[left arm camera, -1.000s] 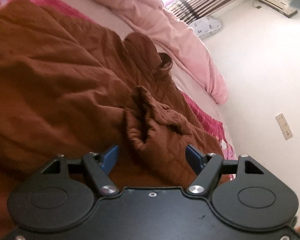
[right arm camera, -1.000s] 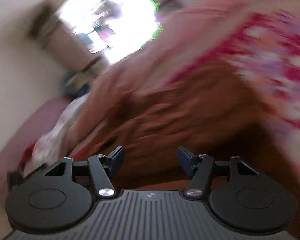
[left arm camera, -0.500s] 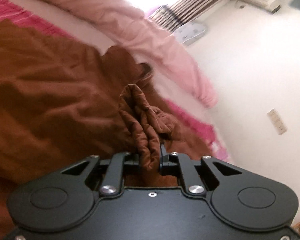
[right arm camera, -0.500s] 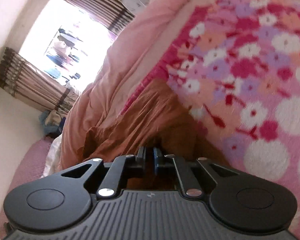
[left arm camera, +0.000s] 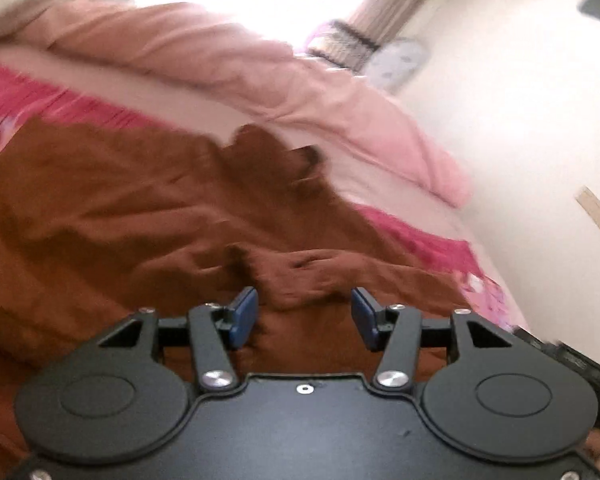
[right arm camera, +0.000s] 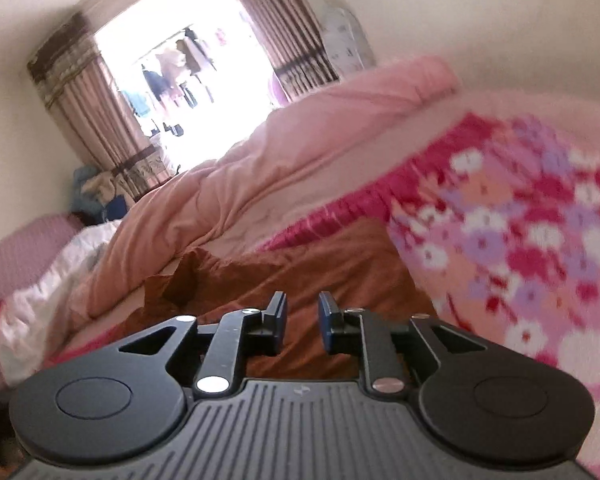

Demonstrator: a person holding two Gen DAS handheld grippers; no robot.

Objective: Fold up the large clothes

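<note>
left wrist view: left gripper (left arm camera: 304, 312) low at the near edge, jaws opening, blue pads (left arm camera: 244, 312) apart with a bunched ridge of the brown garment (left arm camera: 120, 216) lying in the gap beyond them, pads not pressing on it, so released. brown garment spread wide over the bed, filling the near and left part, a crumpled end reaching toward the far middle. pink floral blanket (left arm camera: 440, 248) showing along the far left and to the right of the garment. pale pink quilt (left arm camera: 260, 76) piled across the far side, bright window beyond it, white wall (left arm camera: 520, 120) on the right, blurred. right wrist view: right gripper (right arm camera: 303, 322) at the near edge, jaws opening, a narrow gap between the pads with nothing pinched, brown garment (right arm camera: 320, 264) lying just beyond and below. pink floral blanket (right arm camera: 520, 248) to the right of the garment, pale pink quilt (right arm camera: 300, 160) heaped behind it, curtains (right arm camera: 80, 92) beside the bright window (right arm camera: 188, 64) far off.
</note>
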